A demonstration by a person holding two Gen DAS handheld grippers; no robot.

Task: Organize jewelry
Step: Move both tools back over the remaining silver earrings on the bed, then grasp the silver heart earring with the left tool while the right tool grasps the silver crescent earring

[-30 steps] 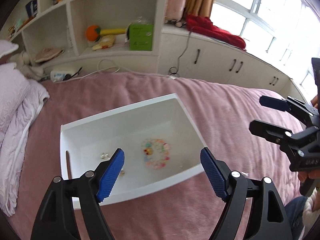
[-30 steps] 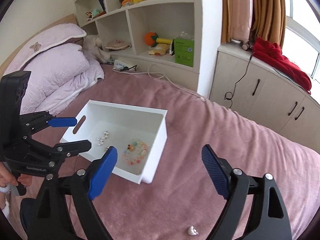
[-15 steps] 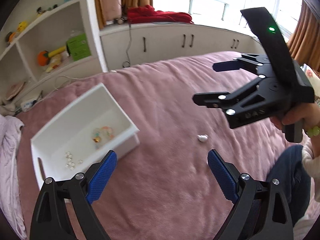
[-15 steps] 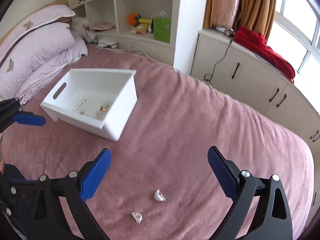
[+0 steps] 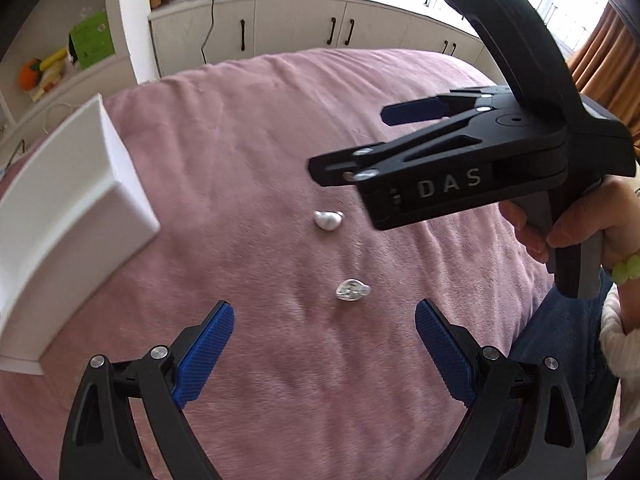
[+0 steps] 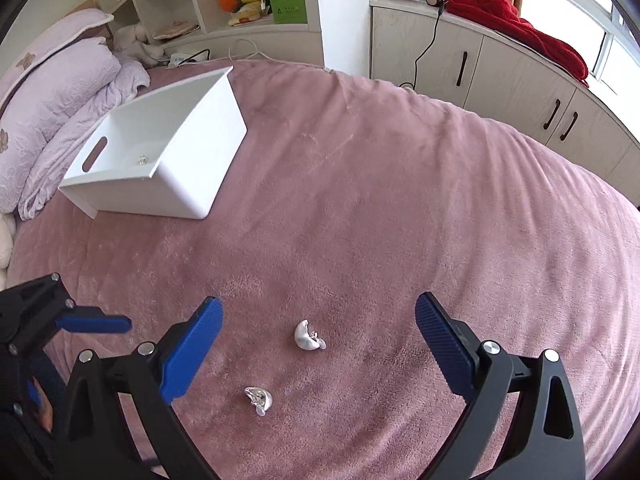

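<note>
Both grippers, left and right, hover with jaws apart above two silver earrings (presumably bound for the white bin).

I'm seeing both my left gripper and right gripper wearing black frames, silver screws and ribbed blue pads, with "DAS" lettering, a green light, and a green-beaded wrist.

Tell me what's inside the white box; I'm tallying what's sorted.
In the right wrist view, one small shiny piece shows on the white box floor. The near wall hides the rest of the inside.
</note>
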